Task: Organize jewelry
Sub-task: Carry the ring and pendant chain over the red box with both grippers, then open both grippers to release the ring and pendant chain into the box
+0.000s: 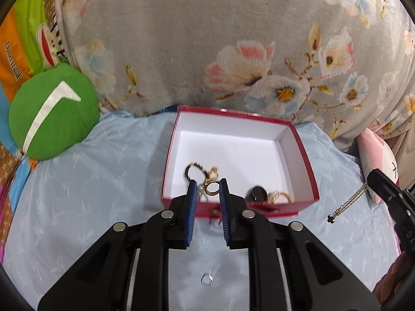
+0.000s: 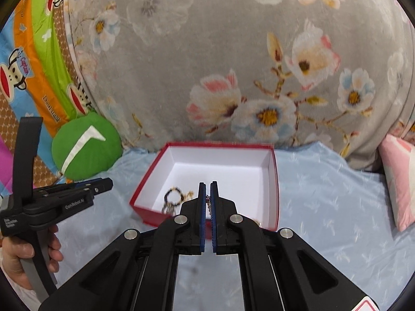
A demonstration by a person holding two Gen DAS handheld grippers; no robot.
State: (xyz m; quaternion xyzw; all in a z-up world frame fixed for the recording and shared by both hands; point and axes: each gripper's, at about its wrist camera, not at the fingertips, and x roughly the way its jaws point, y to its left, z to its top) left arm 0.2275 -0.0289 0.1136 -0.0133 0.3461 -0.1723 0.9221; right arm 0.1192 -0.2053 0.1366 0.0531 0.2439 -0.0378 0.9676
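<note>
An open red box (image 1: 306, 171) with a white inside lies on the light blue sheet; it also shows in the right wrist view (image 2: 145, 186). In it lie a black bead bracelet (image 1: 193, 169), a gold ring with a pearl (image 1: 210, 188) and a black round piece (image 1: 256, 193). My left gripper (image 1: 207, 189) is open over the box's near edge, its fingers either side of the ring. My right gripper (image 2: 209, 189) is shut on a thin gold chain necklace (image 1: 348, 203) with a small black pendant, hanging in the air right of the box.
A grey floral quilt (image 1: 207, 39) rises behind the box. A round green cushion (image 1: 52, 111) lies at the left, a pink pillow (image 2: 396, 176) at the right. The light blue sheet (image 1: 103, 181) surrounds the box.
</note>
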